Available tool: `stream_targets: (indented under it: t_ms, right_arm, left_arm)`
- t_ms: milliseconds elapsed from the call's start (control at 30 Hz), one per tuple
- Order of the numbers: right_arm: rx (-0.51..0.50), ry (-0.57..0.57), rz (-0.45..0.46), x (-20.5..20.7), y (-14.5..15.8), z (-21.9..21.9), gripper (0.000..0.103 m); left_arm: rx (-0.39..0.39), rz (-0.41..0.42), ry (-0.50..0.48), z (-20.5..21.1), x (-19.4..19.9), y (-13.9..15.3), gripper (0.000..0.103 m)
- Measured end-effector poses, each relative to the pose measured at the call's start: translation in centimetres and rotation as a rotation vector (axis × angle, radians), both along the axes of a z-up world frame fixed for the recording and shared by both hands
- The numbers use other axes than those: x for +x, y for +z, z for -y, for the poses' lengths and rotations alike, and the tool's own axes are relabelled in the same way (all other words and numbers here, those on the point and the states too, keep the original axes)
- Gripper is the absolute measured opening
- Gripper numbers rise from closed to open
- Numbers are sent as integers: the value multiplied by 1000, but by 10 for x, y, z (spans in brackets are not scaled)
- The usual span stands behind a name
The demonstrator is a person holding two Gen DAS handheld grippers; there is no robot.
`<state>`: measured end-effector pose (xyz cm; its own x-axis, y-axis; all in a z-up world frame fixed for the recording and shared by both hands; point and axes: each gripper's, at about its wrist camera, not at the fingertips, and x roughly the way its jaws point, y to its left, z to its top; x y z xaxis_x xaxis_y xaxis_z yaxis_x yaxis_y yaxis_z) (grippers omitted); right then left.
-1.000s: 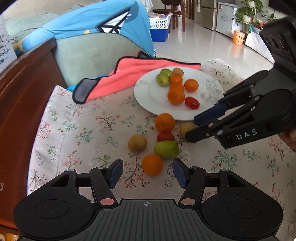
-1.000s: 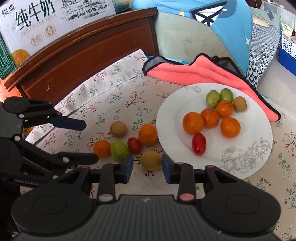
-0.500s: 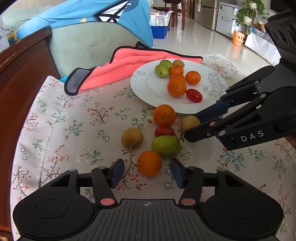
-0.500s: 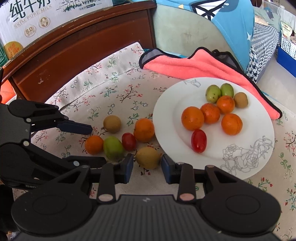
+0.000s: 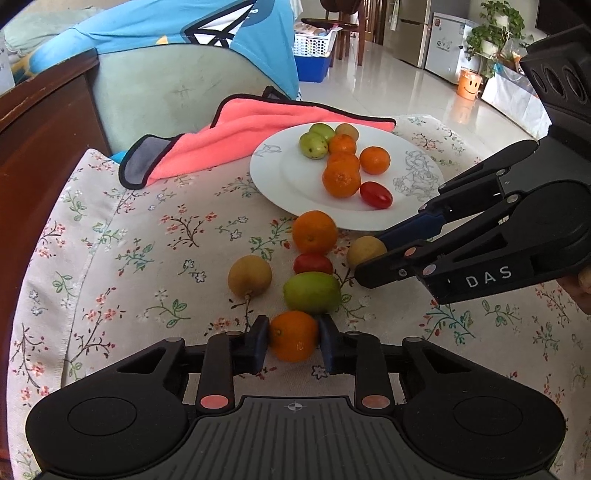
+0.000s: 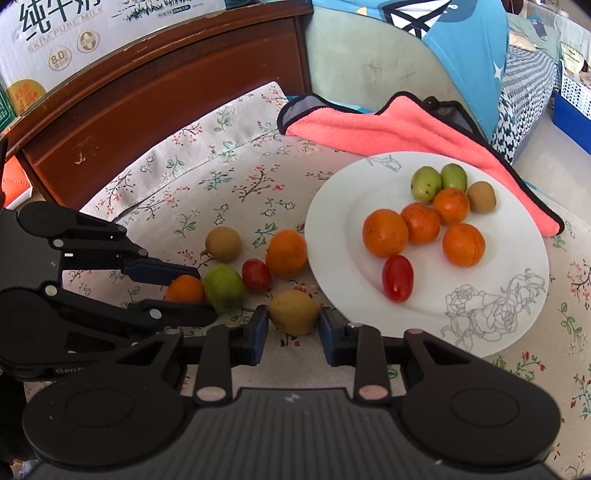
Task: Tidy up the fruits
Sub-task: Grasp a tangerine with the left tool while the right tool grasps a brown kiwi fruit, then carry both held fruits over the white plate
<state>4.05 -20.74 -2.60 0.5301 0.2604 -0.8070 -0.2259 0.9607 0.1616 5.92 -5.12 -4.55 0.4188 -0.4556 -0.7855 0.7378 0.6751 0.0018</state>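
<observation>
Left wrist view shows eight fruits already on the white plate [image 5: 273,184] and six left on the floral worktop [image 5: 129,258], left gripper [image 5: 293,338] fingers clamping the nearest small orange [image 5: 293,336], right gripper [image 6: 293,325] fingers closing around a yellow-brown fruit [image 6: 291,312].

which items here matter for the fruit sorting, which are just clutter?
Job:
- white plate with fruit on it
- small orange in the left claw, which has just closed on it
- yellow-brown fruit between the right claw pads
- loose fruit on the tablecloth

Clutter:
- pink towel
- milk carton
- blue garment
</observation>
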Motion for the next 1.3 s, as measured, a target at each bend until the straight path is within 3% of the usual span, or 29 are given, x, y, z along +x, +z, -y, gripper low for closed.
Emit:
stream_targets:
  t_ms: [667, 1033, 1300]
  right_arm:
    - [42, 20, 26, -8, 15, -1, 30]
    - [99, -109, 162, -8, 63, 41, 30]
    - [113, -233, 205, -5, 79, 79, 30]
  left_arm:
    - [-39, 39, 159, -7, 5, 37, 26]
    - [-123, 98, 171, 20, 9, 71, 26]
    - [-158, 97, 186, 46, 24, 74, 26]
